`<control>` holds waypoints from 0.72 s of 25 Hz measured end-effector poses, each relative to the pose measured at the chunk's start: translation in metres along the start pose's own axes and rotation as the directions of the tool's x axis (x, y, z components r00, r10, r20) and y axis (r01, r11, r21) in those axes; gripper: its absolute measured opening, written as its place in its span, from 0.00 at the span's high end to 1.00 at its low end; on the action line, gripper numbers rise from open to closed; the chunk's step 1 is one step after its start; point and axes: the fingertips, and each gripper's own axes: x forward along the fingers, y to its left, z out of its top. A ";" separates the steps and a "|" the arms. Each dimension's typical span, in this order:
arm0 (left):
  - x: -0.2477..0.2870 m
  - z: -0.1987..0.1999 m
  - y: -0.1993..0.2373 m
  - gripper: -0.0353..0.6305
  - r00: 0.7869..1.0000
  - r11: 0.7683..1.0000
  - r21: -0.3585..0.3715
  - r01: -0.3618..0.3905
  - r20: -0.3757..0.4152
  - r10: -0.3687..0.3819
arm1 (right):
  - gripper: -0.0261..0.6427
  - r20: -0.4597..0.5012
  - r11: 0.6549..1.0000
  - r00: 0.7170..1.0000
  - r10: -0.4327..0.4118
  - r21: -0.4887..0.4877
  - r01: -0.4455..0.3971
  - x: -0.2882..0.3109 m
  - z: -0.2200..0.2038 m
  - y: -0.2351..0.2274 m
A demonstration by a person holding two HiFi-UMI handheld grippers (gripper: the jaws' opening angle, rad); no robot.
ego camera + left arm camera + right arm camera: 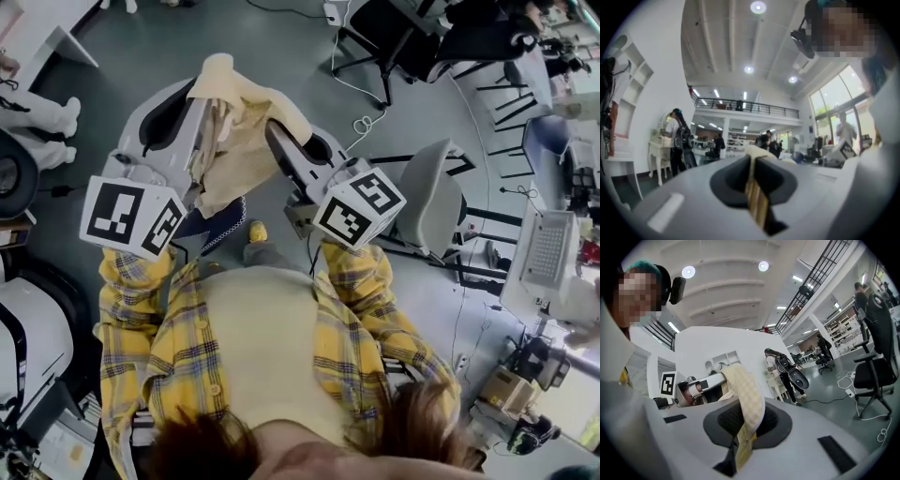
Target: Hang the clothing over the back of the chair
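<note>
Left claw (192, 92) and right claw (279, 139) are both clenched on the pale yellow checked cloth garment (234, 141), one at each side, and carry it in the air in front of the person. In the left gripper view the left claw (752, 187) has its jaws pressed together on a thin fold of the garment (757, 201), which stands edge-on in the slot between them. In the right gripper view the right claw (745, 427) pinches another fold of the garment (747, 397); the cloth arches up out of the jaws and runs across to the left claw (698, 385), seen side-on beyond it.

From the head view the garment bunches between the two claws and droops below them, above the grey floor (281, 47). It touches no furniture. A black-and-white marker cube (131, 216) sits on the left claw and a second one (358, 206) on the right. Yellow plaid sleeves (131, 319) reach forward to both.

The pale grey shell chair (427, 199) stands just to the right of the right claw, apart from the garment and with nothing over its back. A black office chair (394, 37) stands farther off, near the top of the view.

White wall shelving with open compartments (637, 79) shows at the left of the left gripper view; what the compartments hold is too blurred to tell
</note>
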 end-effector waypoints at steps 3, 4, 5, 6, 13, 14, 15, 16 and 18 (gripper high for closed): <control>0.029 -0.011 -0.018 0.92 0.999 0.999 -0.011 0.039 -0.016 -0.039 | 0.92 0.003 0.998 0.998 -0.061 0.017 0.061 -0.021 0.000 -0.033; 0.036 -0.015 -0.023 0.92 0.999 0.999 -0.018 0.049 -0.021 -0.049 | 0.92 0.002 0.997 0.997 -0.080 0.021 0.080 -0.027 -0.001 -0.041; 0.043 -0.021 -0.027 0.92 0.998 0.998 -0.029 0.058 -0.028 -0.059 | 0.92 -0.001 0.995 0.995 -0.098 0.024 0.098 -0.031 -0.004 -0.048; 0.049 -0.028 -0.030 0.92 0.997 0.997 -0.041 0.069 -0.036 -0.071 | 0.92 -0.004 0.993 0.993 -0.115 0.026 0.115 -0.035 -0.008 -0.054; 0.076 -0.084 -0.058 0.91 0.978 0.985 -0.095 0.146 -0.138 -0.158 | 0.92 -0.083 0.970 0.969 -0.233 0.049 0.237 -0.062 -0.049 -0.098; 0.079 -0.091 -0.061 0.91 0.975 0.983 -0.104 0.150 -0.150 -0.164 | 0.92 -0.091 0.967 0.966 -0.244 0.059 0.249 -0.066 -0.053 -0.103; 0.082 -0.098 -0.063 0.91 0.972 0.982 -0.114 0.153 -0.163 -0.171 | 0.92 -0.100 0.963 0.962 -0.254 0.064 0.261 -0.069 -0.057 -0.107; 0.085 -0.104 -0.065 0.91 0.968 0.980 -0.123 0.157 -0.176 -0.177 | 0.92 -0.109 0.960 0.959 -0.264 0.064 0.271 -0.072 -0.061 -0.111; 0.091 -0.116 -0.070 0.91 0.960 0.977 -0.134 0.164 -0.205 -0.189 | 0.92 -0.127 0.956 0.951 -0.281 0.057 0.289 -0.077 -0.069 -0.119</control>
